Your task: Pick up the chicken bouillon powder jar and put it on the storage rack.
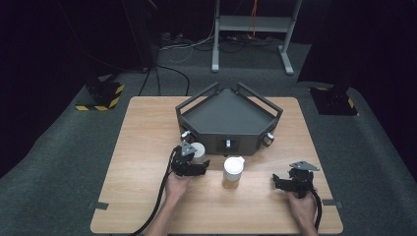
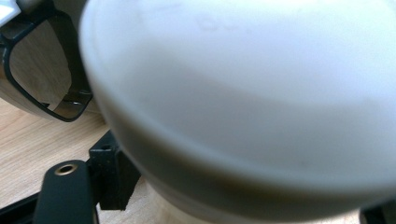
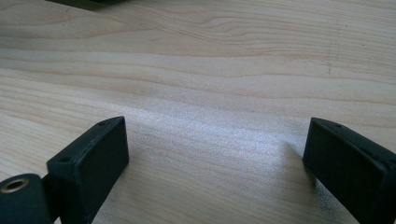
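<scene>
Two tools at work on one wooden bench [image 1: 147, 147].

Item 1: left tool [image 1: 195, 162], near the middle of the bench, just in front of the dark tray [image 1: 228, 118]. Its jaws stand either side of a white cup [image 1: 198, 151]; the left gripper view has the cup [image 2: 243, 102] pressed close and blurred between them. Judged clenched on the cup, though actual contact at the pads is hidden.

Item 2: right tool [image 1: 280, 181], low over bare wood toward the right front; jaws spread wide, released, nothing between them in the right gripper view.

Item 3: lidded jar [image 1: 233, 172], upright, between the two tools, apart from both.

Step in hand, as judged: taking hold of the cup. Next move likely calls for a straight lift before any sideways travel.

Edges and room: tray front wall just behind the cup, jar near on its right; open bench to the left and front. Right tool has free wood all round.
</scene>
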Demonstrator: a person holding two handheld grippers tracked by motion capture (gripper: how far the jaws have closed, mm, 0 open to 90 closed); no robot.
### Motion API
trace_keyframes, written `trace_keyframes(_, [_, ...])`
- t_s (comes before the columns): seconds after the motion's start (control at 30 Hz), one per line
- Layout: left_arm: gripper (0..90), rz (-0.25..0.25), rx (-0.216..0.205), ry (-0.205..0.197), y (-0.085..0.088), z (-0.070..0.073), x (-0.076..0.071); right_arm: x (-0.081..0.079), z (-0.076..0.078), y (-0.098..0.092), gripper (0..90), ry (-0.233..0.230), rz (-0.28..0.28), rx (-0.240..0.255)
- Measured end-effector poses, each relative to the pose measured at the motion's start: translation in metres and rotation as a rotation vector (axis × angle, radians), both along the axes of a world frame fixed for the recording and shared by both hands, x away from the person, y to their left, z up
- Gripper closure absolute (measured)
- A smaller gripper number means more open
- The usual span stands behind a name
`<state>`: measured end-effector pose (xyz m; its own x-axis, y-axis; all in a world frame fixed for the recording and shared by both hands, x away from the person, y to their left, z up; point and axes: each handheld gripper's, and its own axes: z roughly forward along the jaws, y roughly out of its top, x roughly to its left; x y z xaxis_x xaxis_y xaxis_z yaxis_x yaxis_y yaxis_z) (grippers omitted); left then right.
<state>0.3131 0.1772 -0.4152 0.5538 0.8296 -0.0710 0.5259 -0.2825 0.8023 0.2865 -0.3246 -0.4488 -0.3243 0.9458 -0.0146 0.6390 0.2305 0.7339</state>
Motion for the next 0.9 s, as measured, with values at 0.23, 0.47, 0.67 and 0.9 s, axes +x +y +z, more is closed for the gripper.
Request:
trace_keyframes(0.23, [27.7,0.018,0.004,-0.009,-0.0031,-0.0005,-0.0006,0.0000,0.0000,0.0001,6.2,0.000,-0.001,0.001])
trace_keyframes(0.47, [31.1,0.036,0.016,-0.010,-0.0070,0.0000,-0.0018,0.0000,0.0000,0.0001,6.2,0.000,-0.001,0.001])
trace_keyframes(0.67, [31.9,0.036,0.017,-0.017,-0.0073,-0.0002,-0.0027,0.0000,0.0000,0.0002,6.2,0.000,-0.001,0.000])
trace_keyframes(0.9, [32.4,0.035,0.031,-0.009,-0.0097,0.0032,-0.0017,0.0001,0.0001,0.0003,6.2,0.000,-0.002,0.000])
